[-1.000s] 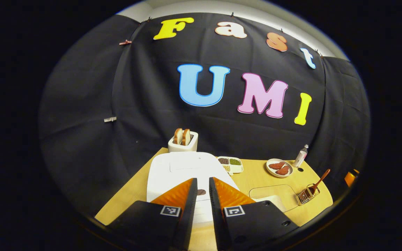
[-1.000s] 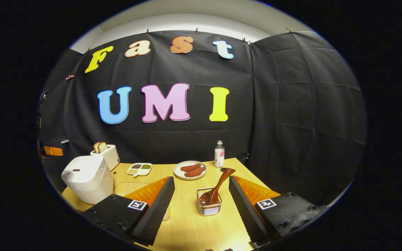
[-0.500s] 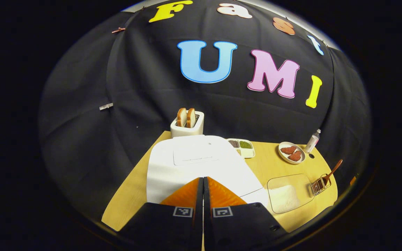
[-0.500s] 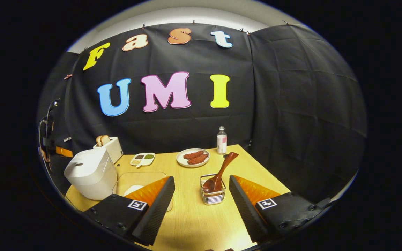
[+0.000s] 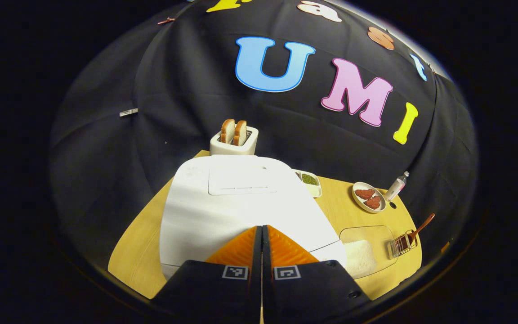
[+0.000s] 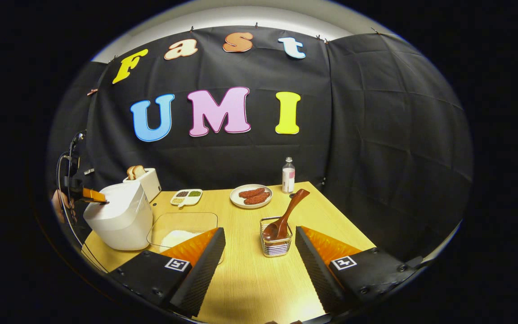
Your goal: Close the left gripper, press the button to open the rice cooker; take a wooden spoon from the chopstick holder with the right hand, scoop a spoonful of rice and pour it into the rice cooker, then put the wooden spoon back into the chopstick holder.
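The white rice cooker [image 5: 236,202] stands lid-down at the table's left; my left gripper [image 5: 261,229] is shut, its tips resting on the front of the lid, hiding the button. In the right gripper view the rice cooker [image 6: 119,216] sits far left with the left gripper [image 6: 92,195] over its top. A wooden spoon [image 6: 286,216] leans in the wire chopstick holder [image 6: 277,243]. My right gripper [image 6: 259,238] is open, just short of the holder. A clear container of rice [image 6: 180,229] lies beside the cooker; the same rice container [image 5: 367,249] and the chopstick holder [image 5: 400,243] appear in the left gripper view.
A white toaster [image 5: 234,139] with bread stands behind the cooker. A divided dish of grains [image 6: 187,197], a plate of sausages [image 6: 252,196] and a small bottle [image 6: 288,175] line the back of the wooden table [image 6: 250,279].
My left gripper went from slightly open to shut and dropped closer onto the cooker's lid front. The right gripper lifted and eased back a little, staying open.
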{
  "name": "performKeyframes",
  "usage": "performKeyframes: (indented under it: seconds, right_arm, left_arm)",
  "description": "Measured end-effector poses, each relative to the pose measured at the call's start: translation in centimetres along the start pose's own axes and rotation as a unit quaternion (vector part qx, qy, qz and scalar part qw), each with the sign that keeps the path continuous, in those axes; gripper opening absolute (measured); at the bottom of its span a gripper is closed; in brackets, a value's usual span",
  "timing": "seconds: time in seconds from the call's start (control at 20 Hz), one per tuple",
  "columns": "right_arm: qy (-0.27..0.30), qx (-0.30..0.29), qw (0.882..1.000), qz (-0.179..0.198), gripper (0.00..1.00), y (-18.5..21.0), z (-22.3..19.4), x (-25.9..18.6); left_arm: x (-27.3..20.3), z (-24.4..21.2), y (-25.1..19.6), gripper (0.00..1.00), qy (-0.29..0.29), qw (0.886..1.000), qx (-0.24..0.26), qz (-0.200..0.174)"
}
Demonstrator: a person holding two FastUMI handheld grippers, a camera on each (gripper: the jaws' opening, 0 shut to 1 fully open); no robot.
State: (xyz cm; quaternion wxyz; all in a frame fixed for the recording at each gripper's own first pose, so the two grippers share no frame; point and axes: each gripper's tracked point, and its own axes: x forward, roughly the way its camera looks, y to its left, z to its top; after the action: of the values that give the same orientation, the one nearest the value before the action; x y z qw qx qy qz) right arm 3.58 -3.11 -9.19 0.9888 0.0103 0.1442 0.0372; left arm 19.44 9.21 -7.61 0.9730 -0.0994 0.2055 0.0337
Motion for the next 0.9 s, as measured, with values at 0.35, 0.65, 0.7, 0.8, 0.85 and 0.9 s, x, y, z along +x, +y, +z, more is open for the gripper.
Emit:
performKeyframes:
  seconds: [0.35, 0.65, 0.7, 0.8, 0.85, 0.9]
  right_arm:
    - [0.007, 0.01, 1.0, -0.008, 0.98, -0.1, -0.1, -0.2]
    - [-0.021, 0.011, 0.999, -0.033, 0.98, -3.4, 2.0, 1.3]
    - [-0.02, 0.015, 0.999, -0.031, 0.98, -3.5, 2.0, 1.8]
    - [-0.012, 0.023, 0.999, -0.023, 0.98, -3.4, 1.9, 2.8]
    - [-0.009, 0.027, 0.999, -0.017, 0.98, -3.2, 1.9, 3.2]
    - [-0.006, 0.028, 0.999, -0.013, 0.98, -3.2, 2.0, 3.7]
  left_arm:
    - [0.0, -0.2, -0.1, 0.08, -0.018, 0.999, 0.038, 0.015]
    - [-5.1, 7.2, -1.4, 0.07, -0.157, 0.984, 0.065, 0.051]
    - [-6.5, 8.7, -2.0, 0.08, -0.183, 0.978, 0.076, 0.058]
    - [-8.8, 9.9, -4.0, 0.07, -0.208, 0.972, 0.089, 0.056]
    - [-9.8, 10.1, -5.0, 0.07, -0.219, 0.97, 0.094, 0.053]
    - [-10.6, 10.0, -6.3, 0.07, -0.225, 0.968, 0.097, 0.045]
